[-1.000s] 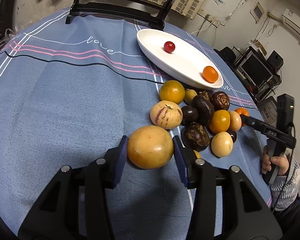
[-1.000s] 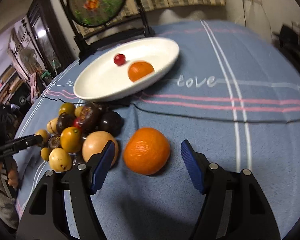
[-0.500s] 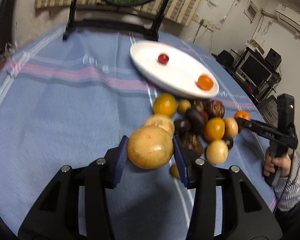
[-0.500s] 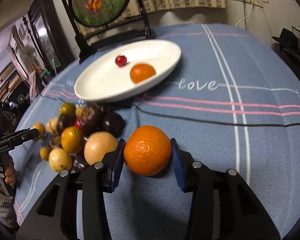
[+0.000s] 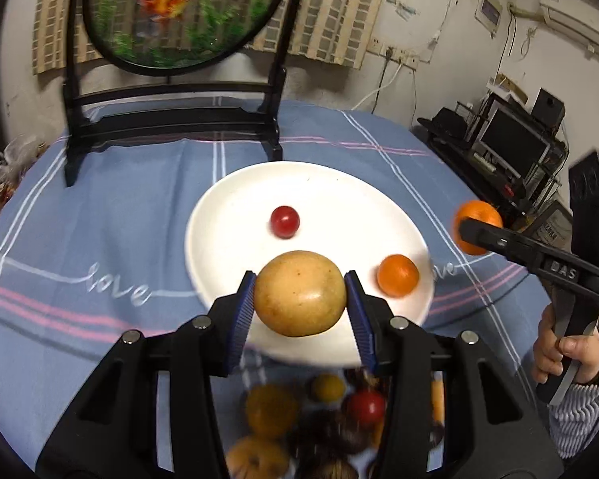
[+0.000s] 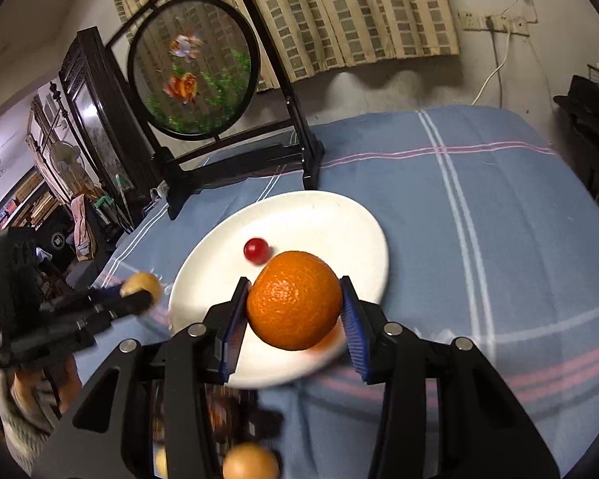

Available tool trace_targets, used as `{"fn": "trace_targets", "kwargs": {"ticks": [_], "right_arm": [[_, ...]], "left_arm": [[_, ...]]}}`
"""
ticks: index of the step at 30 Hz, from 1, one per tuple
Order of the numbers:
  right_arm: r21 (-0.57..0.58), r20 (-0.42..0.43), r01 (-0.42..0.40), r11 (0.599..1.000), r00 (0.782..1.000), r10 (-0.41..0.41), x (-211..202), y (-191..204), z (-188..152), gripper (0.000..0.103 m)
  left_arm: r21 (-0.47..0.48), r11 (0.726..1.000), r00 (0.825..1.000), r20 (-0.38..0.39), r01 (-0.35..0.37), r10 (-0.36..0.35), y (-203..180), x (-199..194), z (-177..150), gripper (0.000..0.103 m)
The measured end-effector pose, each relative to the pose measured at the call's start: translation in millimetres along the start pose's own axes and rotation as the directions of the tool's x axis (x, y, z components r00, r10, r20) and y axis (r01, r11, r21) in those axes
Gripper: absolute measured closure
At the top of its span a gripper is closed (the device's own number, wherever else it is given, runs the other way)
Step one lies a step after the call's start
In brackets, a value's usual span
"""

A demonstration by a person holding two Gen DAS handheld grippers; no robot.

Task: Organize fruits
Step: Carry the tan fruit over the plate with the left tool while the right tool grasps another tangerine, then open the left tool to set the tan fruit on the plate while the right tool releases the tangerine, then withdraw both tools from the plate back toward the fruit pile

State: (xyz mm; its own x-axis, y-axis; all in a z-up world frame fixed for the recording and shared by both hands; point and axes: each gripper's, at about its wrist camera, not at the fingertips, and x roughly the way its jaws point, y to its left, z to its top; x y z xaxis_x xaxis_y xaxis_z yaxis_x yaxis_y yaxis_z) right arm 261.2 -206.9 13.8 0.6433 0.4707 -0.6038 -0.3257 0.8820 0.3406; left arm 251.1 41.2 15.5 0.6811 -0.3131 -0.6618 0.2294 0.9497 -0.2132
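My left gripper [image 5: 299,296] is shut on a round yellow-brown fruit [image 5: 299,279], held in the air over the near rim of the white oval plate [image 5: 339,199]. A red cherry tomato [image 5: 284,221] and a small orange [image 5: 398,275] lie on the plate. My right gripper [image 6: 295,308] is shut on a big orange [image 6: 295,291] above the same plate [image 6: 319,215]; the tomato [image 6: 256,249] shows just beyond it. Each gripper appears in the other's view: the right gripper [image 5: 472,231] at the right, the left gripper [image 6: 139,295] at the left.
A blurred pile of mixed fruits [image 5: 319,415] lies on the blue cloth just below both grippers. A round fish screen on a black stand [image 5: 171,119] rises behind the plate. A person's hand [image 5: 559,355] grips the right handle. Shelves with a monitor [image 5: 511,139] stand beyond the table.
The right jaws closed on the big orange. Both grippers then lifted their fruits off the cloth and carried them forward, from the pile to above the plate.
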Motion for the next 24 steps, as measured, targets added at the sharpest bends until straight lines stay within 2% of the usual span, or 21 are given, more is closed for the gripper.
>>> {"fn": "trace_targets", "kwargs": {"ticks": [7, 11, 13, 15, 16, 19, 24], "right_arm": [[-0.021, -0.103, 0.042, 0.999, 0.994, -0.044, 77, -5, 15, 0.058], [-0.044, -0.129, 0.083, 0.996, 0.988, -0.088, 95, -9, 15, 0.057], [-0.046, -0.166, 0.089, 0.995, 0.982, -0.095, 104, -12, 13, 0.053], [-0.037, -0.147, 0.071, 0.997, 0.986, -0.076, 101, -14, 11, 0.034], [-0.038, -0.130, 0.081, 0.996, 0.988, -0.085, 97, -13, 12, 0.033], [-0.035, -0.101, 0.074, 0.997, 0.992, -0.077, 87, -13, 15, 0.033], [-0.009, -0.043, 0.046, 0.999, 0.998, -0.046, 58, -12, 21, 0.033]], "left_arm": [[0.011, 1.000, 0.996, -0.081, -0.022, 0.023, 10, 56, 5, 0.057], [0.017, 1.000, 0.994, -0.110, -0.020, 0.022, 14, 69, 3, 0.057], [0.020, 1.000, 0.992, -0.120, -0.022, 0.024, 14, 74, 2, 0.057], [0.017, 1.000, 0.991, -0.128, -0.025, 0.027, 15, 77, 1, 0.057], [0.009, 1.000, 0.991, -0.132, -0.020, 0.021, 17, 78, 1, 0.055], [-0.024, 1.000, 0.995, -0.099, -0.010, 0.007, 23, 70, 3, 0.043], [-0.095, 0.995, 0.999, -0.045, 0.026, -0.030, 34, 49, 13, 0.036]]}}
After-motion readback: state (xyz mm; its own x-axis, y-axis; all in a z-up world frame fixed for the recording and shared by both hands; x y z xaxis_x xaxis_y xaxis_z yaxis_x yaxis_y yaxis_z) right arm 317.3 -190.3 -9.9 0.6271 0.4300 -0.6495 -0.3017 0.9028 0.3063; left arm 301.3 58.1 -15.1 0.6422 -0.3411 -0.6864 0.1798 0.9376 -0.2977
